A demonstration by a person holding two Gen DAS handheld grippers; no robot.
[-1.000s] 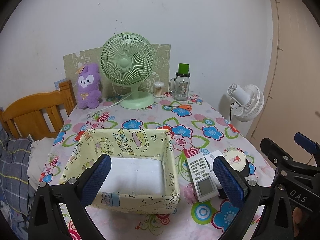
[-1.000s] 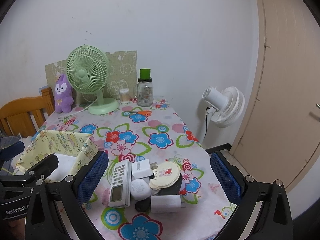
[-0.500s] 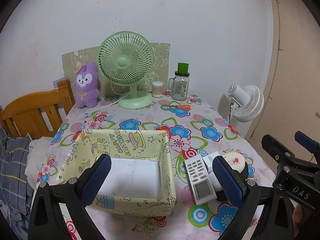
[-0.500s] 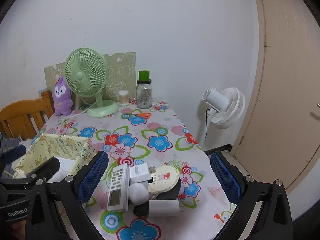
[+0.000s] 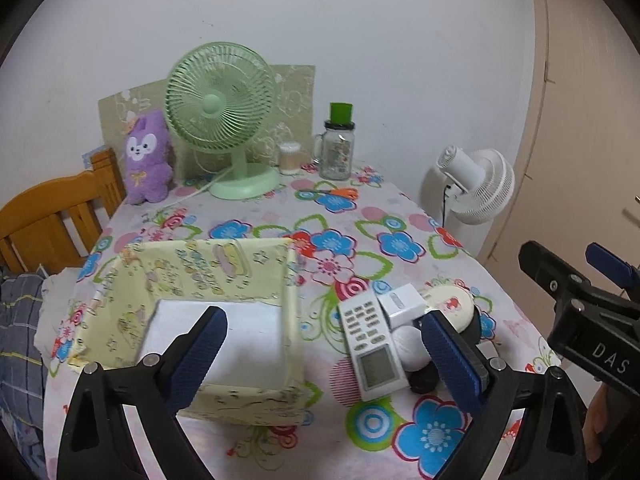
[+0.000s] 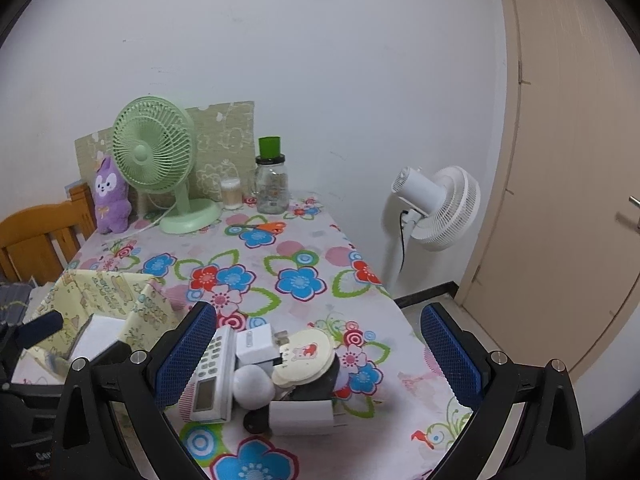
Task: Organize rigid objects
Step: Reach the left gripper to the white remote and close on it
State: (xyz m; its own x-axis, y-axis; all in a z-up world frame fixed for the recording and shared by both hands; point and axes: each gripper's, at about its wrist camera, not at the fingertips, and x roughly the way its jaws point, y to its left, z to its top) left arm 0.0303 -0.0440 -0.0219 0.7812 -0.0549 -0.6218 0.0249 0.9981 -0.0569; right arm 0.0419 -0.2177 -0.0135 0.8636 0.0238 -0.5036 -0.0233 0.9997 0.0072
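White wall behind; flowered counter is carrying a green fan at the far edge. I am holding the left gripper spread wide, empty, above the yellow box near the front edge. The right gripper is hanging apart, empty, over the remote, white adapter and round lid, clustered just beside the box.

tablecloth – pink, floral (blue, red) | box – pale yellow, cartoon print | remote – white
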